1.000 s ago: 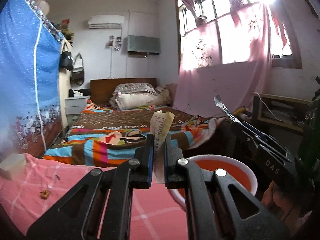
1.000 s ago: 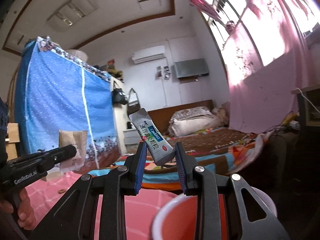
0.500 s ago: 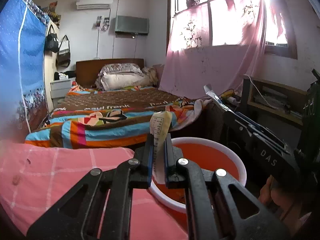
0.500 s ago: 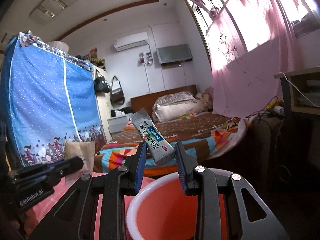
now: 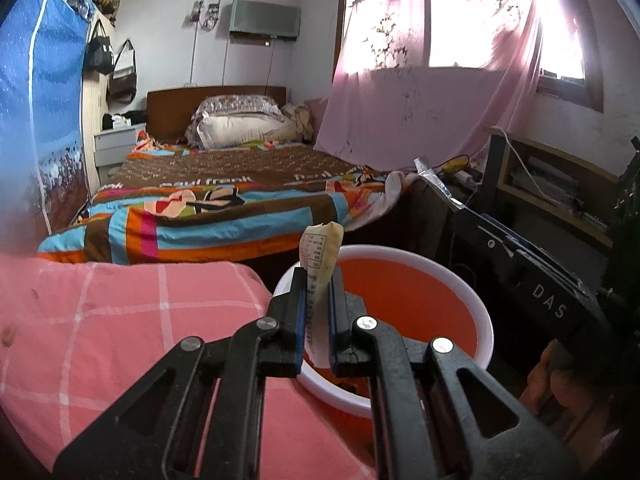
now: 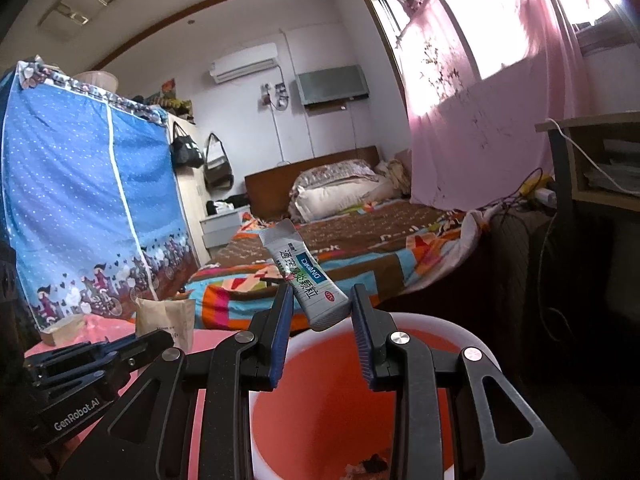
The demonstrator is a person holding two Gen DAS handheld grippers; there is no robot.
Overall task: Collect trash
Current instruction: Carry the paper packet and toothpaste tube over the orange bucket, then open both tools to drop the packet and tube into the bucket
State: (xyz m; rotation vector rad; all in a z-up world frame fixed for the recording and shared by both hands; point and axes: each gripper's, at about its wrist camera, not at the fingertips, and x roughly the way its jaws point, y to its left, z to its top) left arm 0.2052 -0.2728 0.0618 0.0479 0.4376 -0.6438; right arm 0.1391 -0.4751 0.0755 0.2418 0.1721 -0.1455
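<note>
Two grippers, two pieces of trash, one bin: your left gripper is clamped nearly shut on a paper slip, which stands upright between the pads and pokes out above the fingertips. Seen from that wrist, the slip sits over the near rim of the red bin, just beside the pink checked cloth.

Your right gripper pinches a grey sachet at a narrow gap. The sachet is tilted, its lower end wedged between the pads and its upper end leaning up and to the left, with the mouth of the bin directly below the fingers.

Small dark scraps lie at the bottom of the bin in the right wrist view; what they are is too small to tell. The lower end of the slip is hidden behind the left gripper's fingers. The print on it is too fine to read. In the left view the right gripper appears only as a dark body at the right edge with the sachet seen edge-on, and a hand below it is cut off by the frame. In the right view the left gripper lies low at the left edge, its slip showing as a brown sheet above it.

Both grippers point slightly downward toward the bin, side by side, with the bed beyond.
</note>
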